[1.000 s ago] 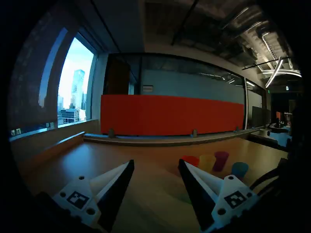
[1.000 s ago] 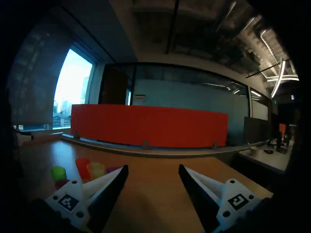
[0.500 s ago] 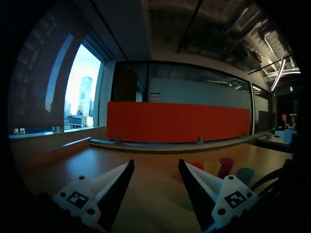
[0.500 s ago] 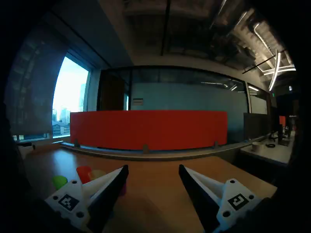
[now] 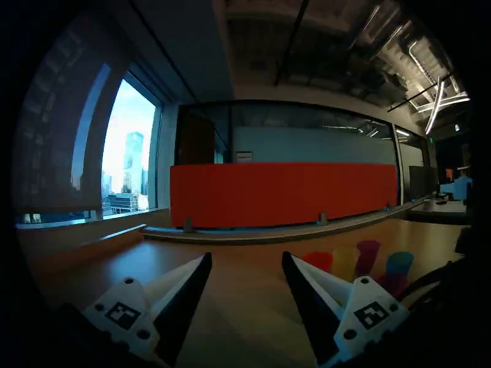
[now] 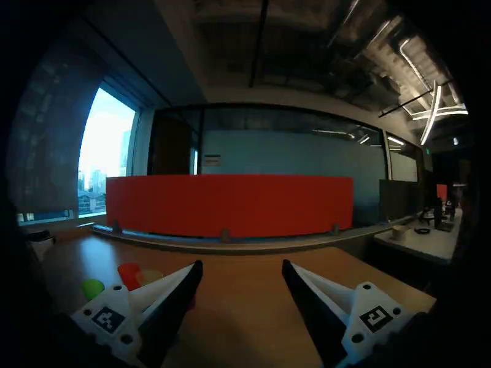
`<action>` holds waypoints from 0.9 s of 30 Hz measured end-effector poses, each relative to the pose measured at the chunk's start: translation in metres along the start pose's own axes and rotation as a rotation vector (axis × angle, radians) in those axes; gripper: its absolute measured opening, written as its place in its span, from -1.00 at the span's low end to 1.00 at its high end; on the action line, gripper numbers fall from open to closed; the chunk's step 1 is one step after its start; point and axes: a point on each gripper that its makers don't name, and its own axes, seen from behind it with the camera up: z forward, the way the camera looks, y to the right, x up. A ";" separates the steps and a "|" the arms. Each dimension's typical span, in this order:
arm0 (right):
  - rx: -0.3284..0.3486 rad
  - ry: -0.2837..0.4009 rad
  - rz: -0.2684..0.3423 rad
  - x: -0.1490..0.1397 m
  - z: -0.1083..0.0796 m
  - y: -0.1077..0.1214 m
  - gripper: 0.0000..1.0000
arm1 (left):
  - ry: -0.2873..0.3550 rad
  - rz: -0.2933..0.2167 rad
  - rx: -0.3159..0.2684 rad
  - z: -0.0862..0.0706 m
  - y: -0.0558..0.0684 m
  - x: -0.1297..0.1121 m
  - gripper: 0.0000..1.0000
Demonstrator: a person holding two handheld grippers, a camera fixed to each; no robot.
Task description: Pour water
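Left gripper [image 5: 245, 257] fingers apart, empty, above table [image 5: 245, 294], right gripper [image 6: 240, 265] likewise apart, empty, coloured cups [image 5: 345, 262] standing on table.

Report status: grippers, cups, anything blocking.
Left gripper open, empty. Right gripper open, empty. Small coloured plastic cups clustered on wooden table, ahead of both, untouched. No obstruction seen.

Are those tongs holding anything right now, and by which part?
Nothing. The left tongs and the right tongs are both open and empty; the coloured cups stand apart on the table.
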 end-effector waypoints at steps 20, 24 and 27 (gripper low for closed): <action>-0.006 -0.014 -0.042 0.002 0.002 -0.013 1.00 | -0.040 -0.010 0.022 0.002 -0.023 -0.028 0.68; -0.007 -0.014 -0.044 0.005 0.003 -0.013 1.00 | -0.043 -0.021 0.025 0.003 -0.024 -0.030 0.68; -0.008 -0.012 -0.042 0.005 0.003 -0.013 1.00 | -0.046 -0.025 0.029 0.004 -0.025 -0.032 0.68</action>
